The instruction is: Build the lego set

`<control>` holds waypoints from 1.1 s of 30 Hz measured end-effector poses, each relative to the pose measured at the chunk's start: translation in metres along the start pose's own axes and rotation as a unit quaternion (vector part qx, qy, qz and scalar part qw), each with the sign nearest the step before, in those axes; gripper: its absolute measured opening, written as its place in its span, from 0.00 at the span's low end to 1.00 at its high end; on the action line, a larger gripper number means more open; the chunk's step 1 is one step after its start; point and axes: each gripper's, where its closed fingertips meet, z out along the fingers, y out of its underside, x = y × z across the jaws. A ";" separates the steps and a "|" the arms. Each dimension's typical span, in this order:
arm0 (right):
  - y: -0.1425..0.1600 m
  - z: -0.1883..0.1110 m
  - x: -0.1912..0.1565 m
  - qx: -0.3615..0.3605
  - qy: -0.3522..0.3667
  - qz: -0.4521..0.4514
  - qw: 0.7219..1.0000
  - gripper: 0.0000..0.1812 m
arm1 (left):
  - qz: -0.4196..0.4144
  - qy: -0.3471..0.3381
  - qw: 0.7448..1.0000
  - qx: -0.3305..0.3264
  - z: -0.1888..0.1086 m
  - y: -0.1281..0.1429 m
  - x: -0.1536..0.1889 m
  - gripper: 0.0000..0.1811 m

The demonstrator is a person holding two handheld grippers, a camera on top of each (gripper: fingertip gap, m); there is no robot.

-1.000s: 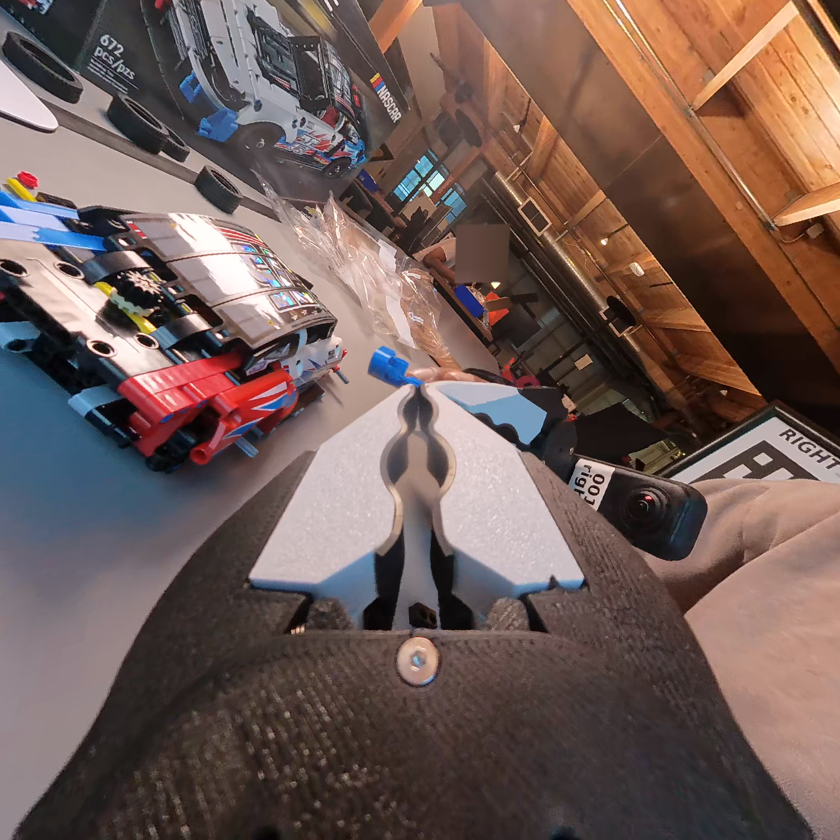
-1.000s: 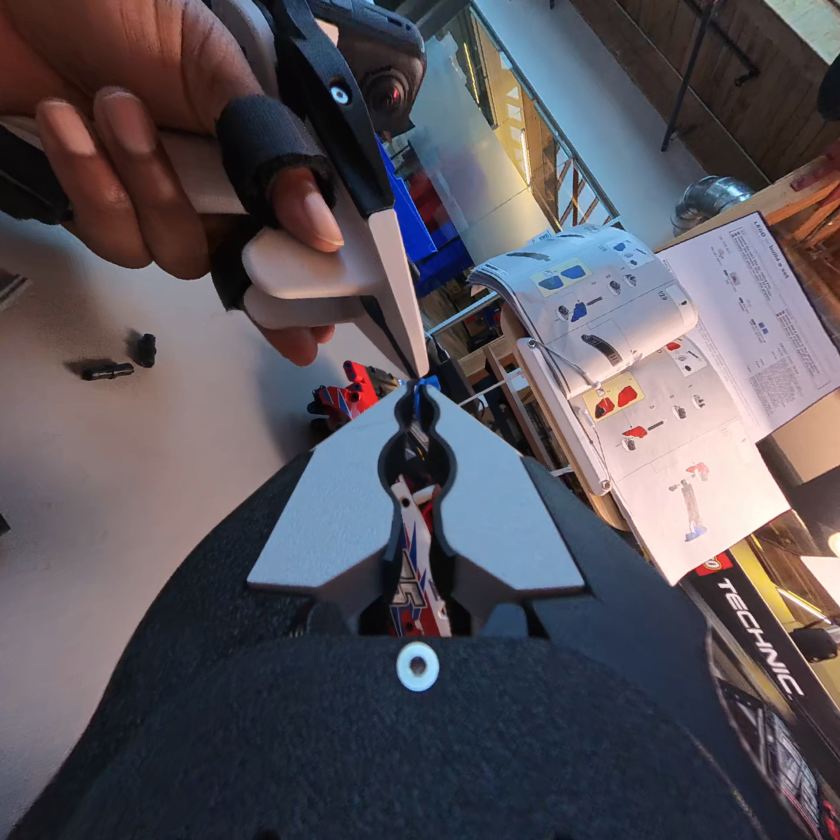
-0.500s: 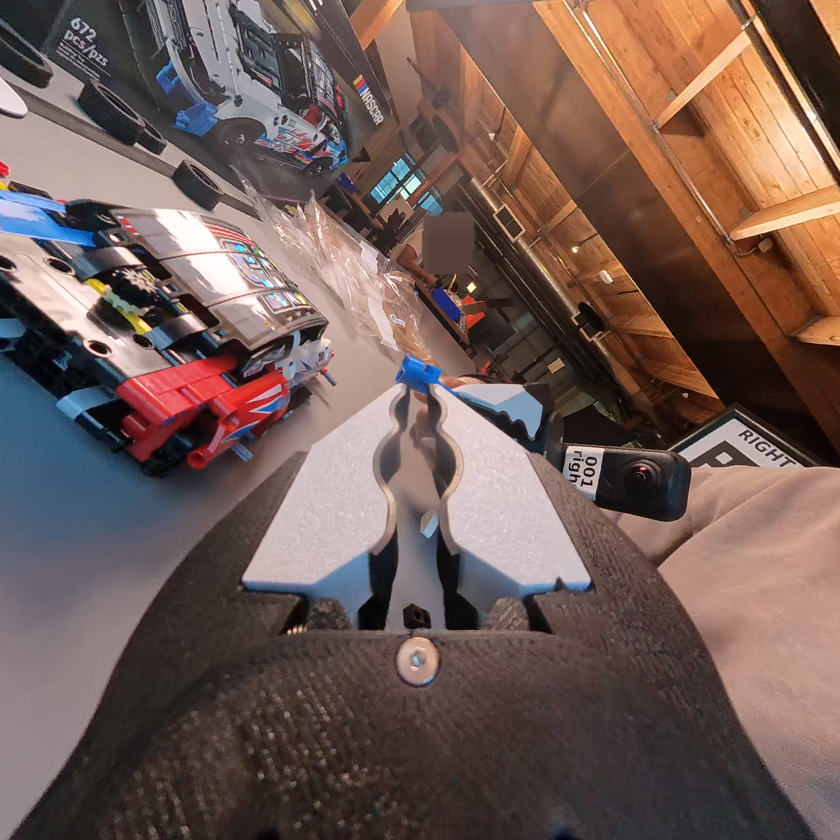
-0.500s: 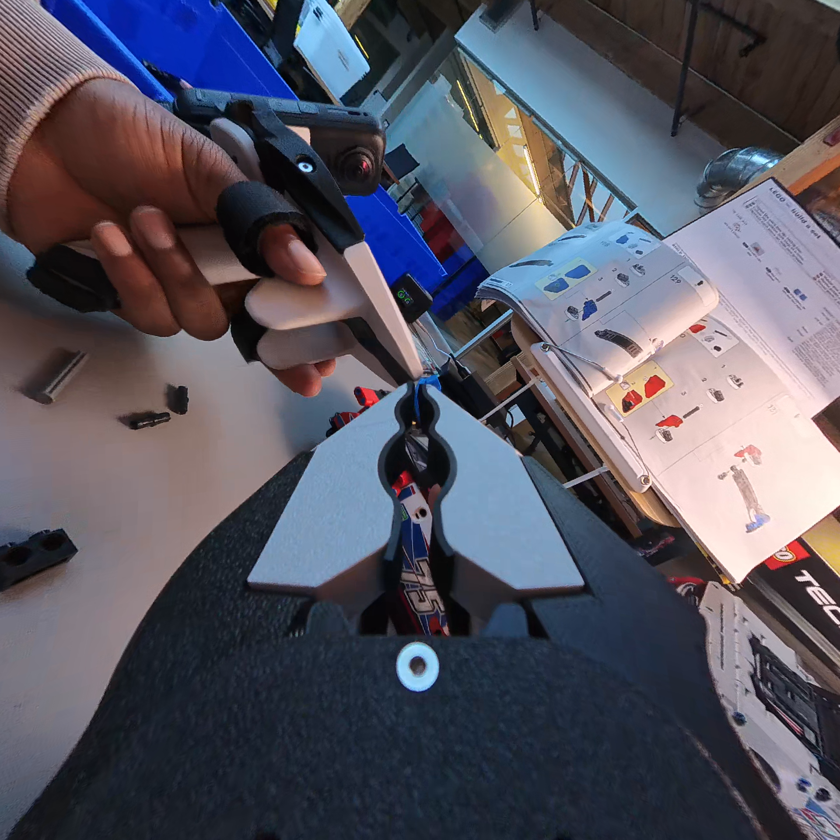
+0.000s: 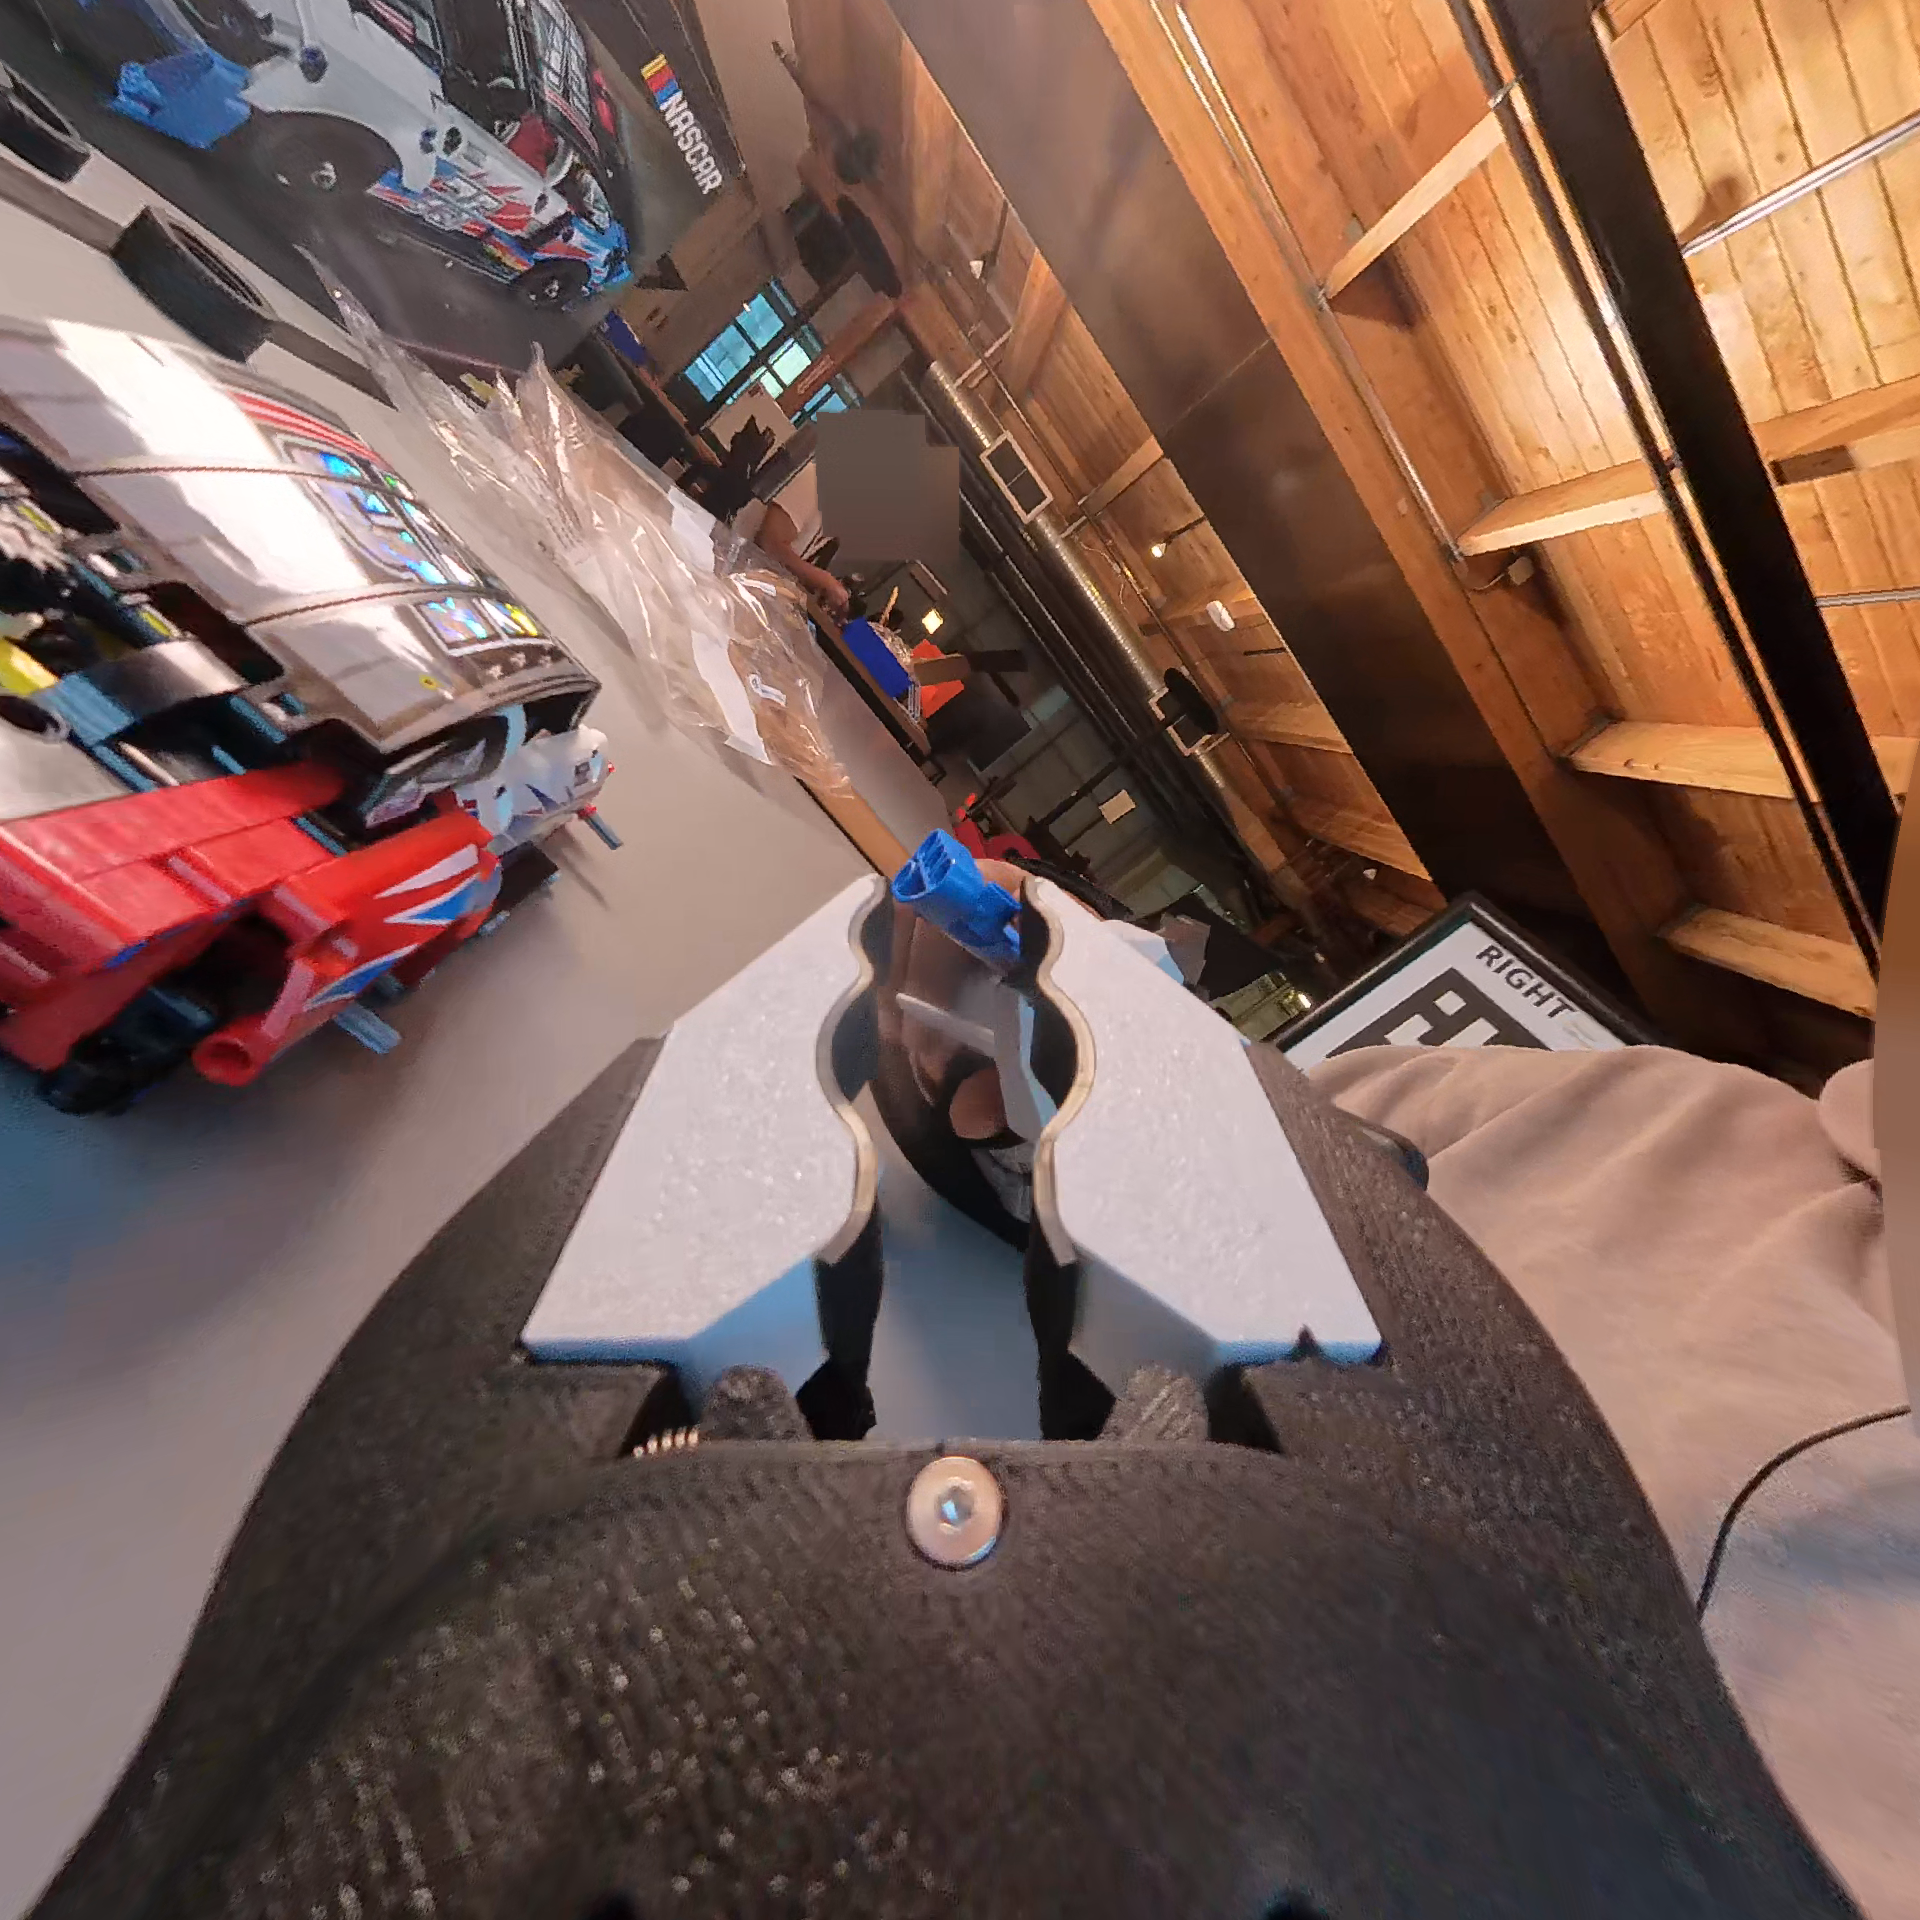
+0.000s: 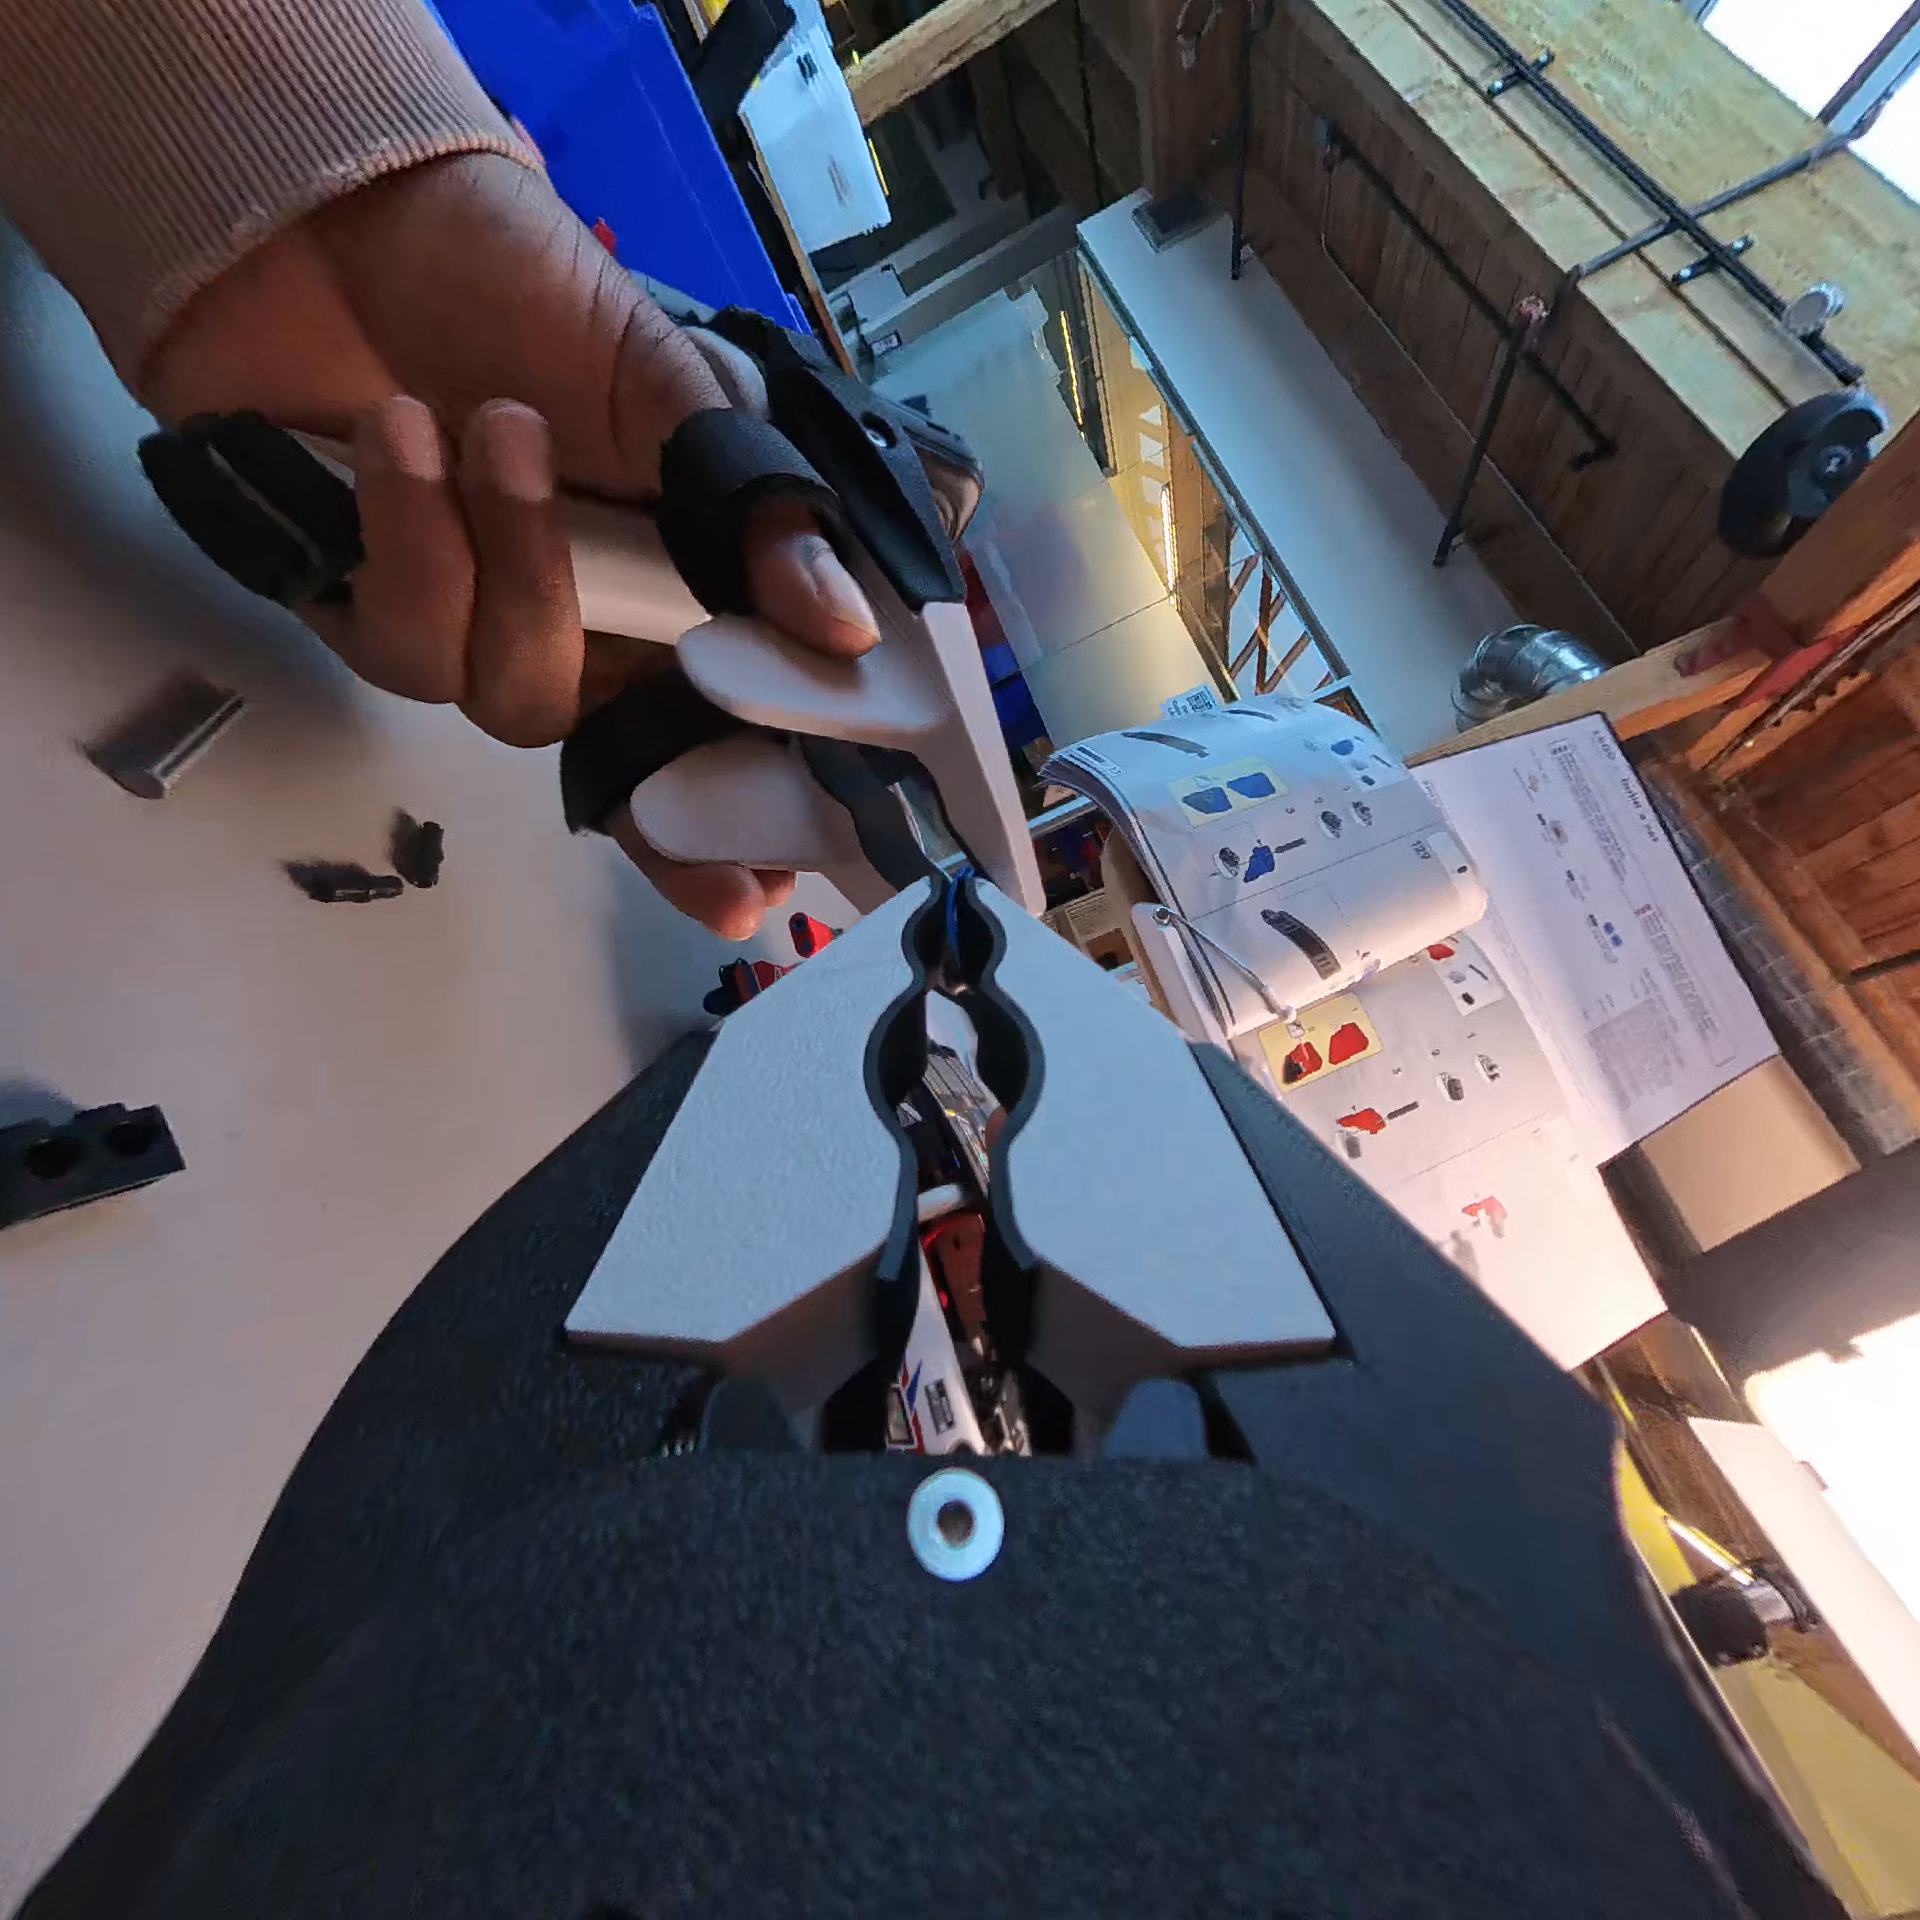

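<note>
Above the near edge of the grey table (image 5: 675, 935), well right of the part-built car model (image 5: 260, 727), a small blue pin (image 5: 951, 894) sits in the air where the two tools meet. The left tongs (image 5: 954, 902) stand apart with the pin lying between their tips; whether either tip presses it I cannot tell. The right tongs (image 6: 958, 896) are together on a thin sliver of the same blue, so they look to be the ones carrying it. The hand (image 6: 436, 416) working the left tool fills the far left of the right wrist view, and the open instruction booklet (image 6: 1340, 935) stands to the right. I judge the pin to be very light, hard and stiff, with smooth plastic sides that could swivel or squirt out of flat tips under a skewed squeeze. It should not break, but once dropped it would roll and be slow to recover. The safest hold is probably across the middle of its shaft, leaving the ribbed end free for the hole it must enter. Only a modest squeeze seems needed, with the push kept straight along its length.
</note>
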 end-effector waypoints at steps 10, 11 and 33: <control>-0.008 -0.008 0.011 0.085 -0.162 0.462 0.868 0.20 | 0.453 -0.079 0.887 -0.041 -0.012 -0.008 0.023 0.11; -0.007 -0.009 0.014 0.093 -0.175 0.501 0.842 0.19 | 0.502 -0.081 0.859 -0.052 -0.011 -0.003 0.027 0.11; -0.011 -0.018 0.004 0.114 -0.299 0.663 0.676 0.02 | 0.487 -0.038 0.869 -0.082 -0.001 0.024 0.036 0.09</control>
